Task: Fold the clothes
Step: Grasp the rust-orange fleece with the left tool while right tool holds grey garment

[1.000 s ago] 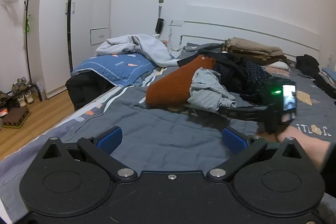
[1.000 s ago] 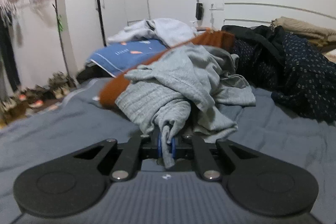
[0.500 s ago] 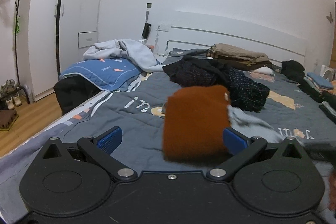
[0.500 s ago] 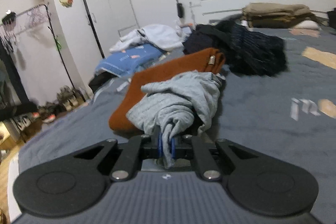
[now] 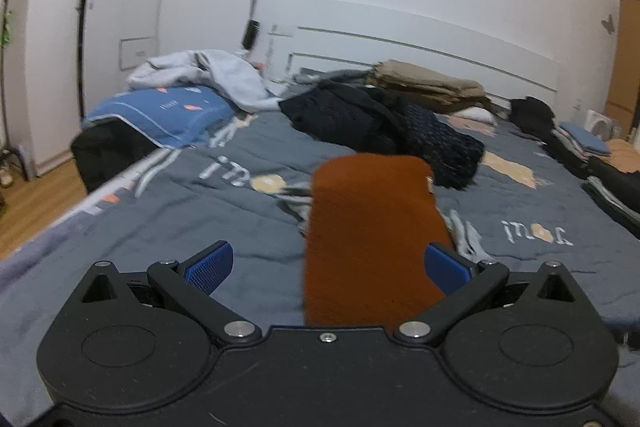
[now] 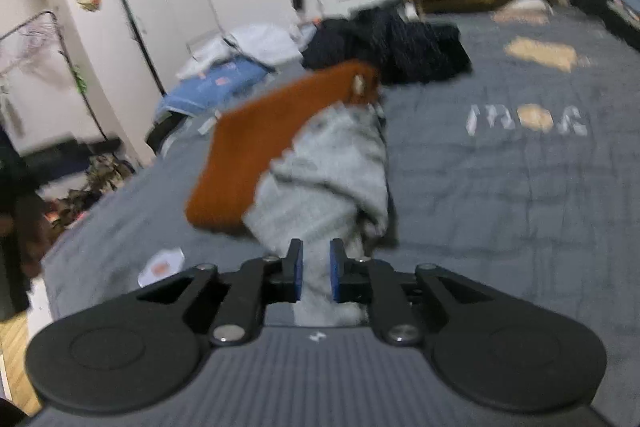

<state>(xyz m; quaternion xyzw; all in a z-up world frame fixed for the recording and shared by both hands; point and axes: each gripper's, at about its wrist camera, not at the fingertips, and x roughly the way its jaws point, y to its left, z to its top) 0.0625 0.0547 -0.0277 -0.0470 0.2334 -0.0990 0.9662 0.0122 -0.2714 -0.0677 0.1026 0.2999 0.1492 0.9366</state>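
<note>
While the right gripper [image 6: 314, 273] pinches a bunched grey garment [image 6: 332, 171] tangled with a rust-orange knit [image 5: 370, 235], the left gripper [image 5: 326, 267], jaws wide apart, should close on the knit to separate them.

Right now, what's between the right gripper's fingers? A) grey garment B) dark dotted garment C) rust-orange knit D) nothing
A: in the right wrist view the right gripper has its jaws nearly closed on a bunched end of the grey garment; the rust-orange knit only lies alongside it.
</note>
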